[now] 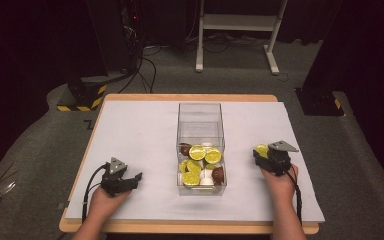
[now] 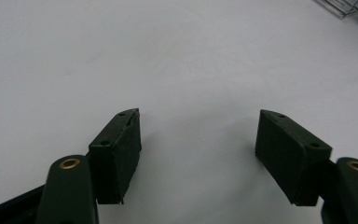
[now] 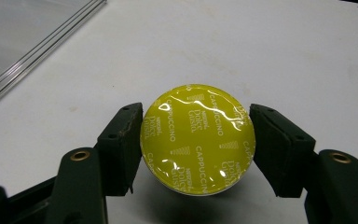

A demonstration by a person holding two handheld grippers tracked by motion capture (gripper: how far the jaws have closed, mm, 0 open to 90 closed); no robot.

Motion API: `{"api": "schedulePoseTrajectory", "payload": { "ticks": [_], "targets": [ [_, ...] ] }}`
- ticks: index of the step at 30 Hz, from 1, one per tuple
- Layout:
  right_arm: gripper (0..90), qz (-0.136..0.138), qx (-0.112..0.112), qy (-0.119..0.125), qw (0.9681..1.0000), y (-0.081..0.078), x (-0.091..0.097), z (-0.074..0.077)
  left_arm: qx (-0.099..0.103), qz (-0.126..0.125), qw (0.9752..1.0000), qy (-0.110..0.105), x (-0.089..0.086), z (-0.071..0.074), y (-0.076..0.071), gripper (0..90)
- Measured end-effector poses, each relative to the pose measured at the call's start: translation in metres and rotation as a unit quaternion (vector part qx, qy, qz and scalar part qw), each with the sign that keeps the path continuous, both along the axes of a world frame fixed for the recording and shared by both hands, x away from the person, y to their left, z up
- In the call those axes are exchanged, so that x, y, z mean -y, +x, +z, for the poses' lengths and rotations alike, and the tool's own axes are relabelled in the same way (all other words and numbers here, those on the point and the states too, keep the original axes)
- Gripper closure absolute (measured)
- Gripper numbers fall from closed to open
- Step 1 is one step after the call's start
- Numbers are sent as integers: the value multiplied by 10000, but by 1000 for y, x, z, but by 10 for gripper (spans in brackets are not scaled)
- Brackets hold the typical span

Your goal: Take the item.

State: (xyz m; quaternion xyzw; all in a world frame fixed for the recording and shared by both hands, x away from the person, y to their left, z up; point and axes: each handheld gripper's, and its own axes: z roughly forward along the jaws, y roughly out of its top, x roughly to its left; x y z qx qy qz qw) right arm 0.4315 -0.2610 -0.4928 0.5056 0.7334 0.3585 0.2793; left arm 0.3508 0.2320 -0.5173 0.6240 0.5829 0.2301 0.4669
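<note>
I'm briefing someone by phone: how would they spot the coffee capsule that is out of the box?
Start at the clear box in the middle of the white table. To its right, the right gripper clamps a capsule between its jaws. Unlike the capsules heaped inside the box, it sits alone outside, its yellow "Cappuccino" lid facing up.

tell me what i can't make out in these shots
- How many capsules are in the clear box: in the high view they are piled up, the lower ones covered by the top ones.
- Body of the yellow capsule in the right gripper: the right gripper view shows its foil lid; the rest is behind it.
- Rest of the box in the left gripper view: cut off at the top right corner.
</note>
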Motion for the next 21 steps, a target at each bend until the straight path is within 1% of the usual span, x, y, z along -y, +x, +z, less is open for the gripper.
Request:
{"api": "schedulePoseTrajectory", "payload": {
  "ticks": [3,10,17,21],
  "targets": [
    [367,8,10,-12,10000,0,0,0,-1,-2,10000,3,0,0,0,315],
    [257,26,-66,28,10000,1,-1,-2,-2,0,10000,-4,0,0,0,315],
    [236,3,111,142,9998,-2,0,3,-2,-2,10000,-2,0,0,0,315],
    [226,5,197,158,9997,-4,1,6,-2,-1,10000,-1,0,0,0,315]
  ]
}}
